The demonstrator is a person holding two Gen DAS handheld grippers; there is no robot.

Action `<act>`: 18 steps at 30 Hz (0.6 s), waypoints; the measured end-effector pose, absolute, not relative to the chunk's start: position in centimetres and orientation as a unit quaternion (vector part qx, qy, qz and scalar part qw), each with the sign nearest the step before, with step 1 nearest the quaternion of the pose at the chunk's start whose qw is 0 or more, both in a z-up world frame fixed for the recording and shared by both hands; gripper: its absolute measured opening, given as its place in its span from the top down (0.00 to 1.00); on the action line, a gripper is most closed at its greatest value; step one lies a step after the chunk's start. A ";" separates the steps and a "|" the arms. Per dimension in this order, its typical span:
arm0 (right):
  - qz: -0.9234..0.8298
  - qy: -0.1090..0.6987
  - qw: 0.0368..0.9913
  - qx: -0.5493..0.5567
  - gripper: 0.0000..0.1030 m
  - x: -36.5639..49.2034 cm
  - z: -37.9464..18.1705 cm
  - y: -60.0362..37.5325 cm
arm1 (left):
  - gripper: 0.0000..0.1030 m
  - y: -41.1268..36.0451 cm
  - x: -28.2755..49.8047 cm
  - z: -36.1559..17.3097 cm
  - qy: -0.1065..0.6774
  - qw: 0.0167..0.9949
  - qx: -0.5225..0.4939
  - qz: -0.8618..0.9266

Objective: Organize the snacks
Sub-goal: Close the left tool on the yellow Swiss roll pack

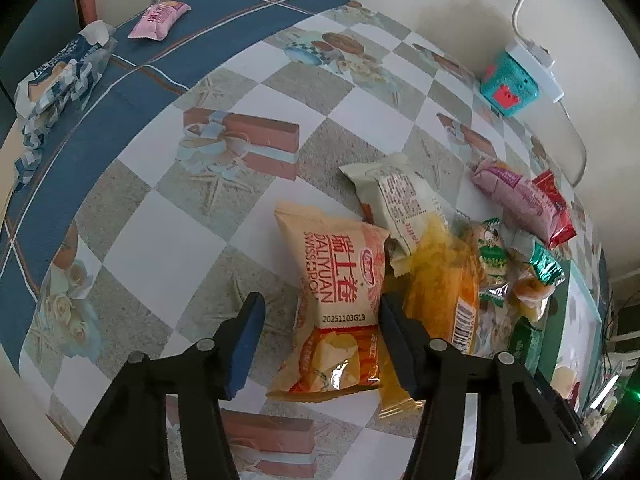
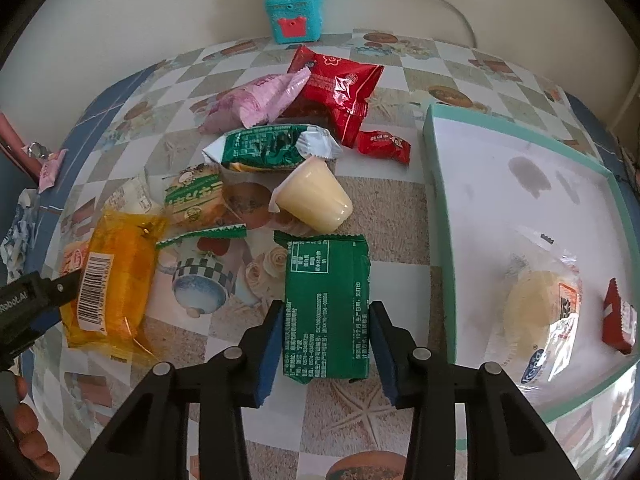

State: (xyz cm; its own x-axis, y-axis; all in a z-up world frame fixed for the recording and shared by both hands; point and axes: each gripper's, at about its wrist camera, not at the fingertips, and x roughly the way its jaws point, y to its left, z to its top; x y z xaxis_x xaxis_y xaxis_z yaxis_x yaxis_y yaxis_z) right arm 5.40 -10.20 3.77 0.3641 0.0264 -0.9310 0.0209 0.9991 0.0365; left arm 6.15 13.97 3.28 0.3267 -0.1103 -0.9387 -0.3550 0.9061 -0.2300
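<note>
the green snack packet [image 2: 326, 308], a flat rectangular foil wrapper with white print and crimped ends, lies flat on the table between the blue pads of my right gripper [image 2: 325, 342]; the jaws stand narrowly apart on either side of it, and i cannot tell whether the pads press its edges. just beside it on the right is a shallow white tray [image 2: 439, 216] with a mint-green rim, holding a clear-wrapped round cake [image 2: 538, 312] and a small red packet [image 2: 619, 316]. beyond the green packet lie a pale yellow jelly cup [image 2: 316, 197] tipped on its side, a crinkled dark green wrapper [image 2: 268, 148], a glossy red bag [image 2: 340, 84] and a pink bag [image 2: 256, 102]. my left gripper [image 1: 320, 344] straddles an orange swiss roll packet [image 1: 340, 292], a puffy matte pillow bag with red lettering; its right pad touches the packet's edge while the left pad stands clear, so the jaws are still spread. a translucent yellow packet [image 1: 444, 292] with a barcode lies just beside it. everything rests on a glossy checked tablecloth [image 1: 160, 240] printed with cakes and roses.
</note>
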 end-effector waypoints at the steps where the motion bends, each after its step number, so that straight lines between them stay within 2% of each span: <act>1: 0.002 0.563 0.826 0.021 0.58 5.4 3.7 -10.2 | 0.49 13.9 6.2 3.2 0.576 0.788 -0.202 0.076; 7: 0.002 0.562 0.827 0.020 0.58 5.4 3.5 -10.2 | 0.56 13.5 6.4 2.8 0.579 0.788 -0.197 0.073; 18: -0.002 0.559 0.829 0.018 0.58 5.4 2.9 -10.1 | 0.59 13.3 6.7 2.7 0.576 0.792 -0.183 0.084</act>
State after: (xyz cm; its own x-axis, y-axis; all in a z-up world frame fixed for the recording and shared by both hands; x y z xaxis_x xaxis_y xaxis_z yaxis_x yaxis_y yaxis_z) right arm 5.41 -10.10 2.94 0.3759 0.0172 -0.9265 0.0222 0.9994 0.0276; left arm 6.68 13.32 2.68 0.3222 -0.0773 -0.9435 -0.3439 0.9190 -0.1927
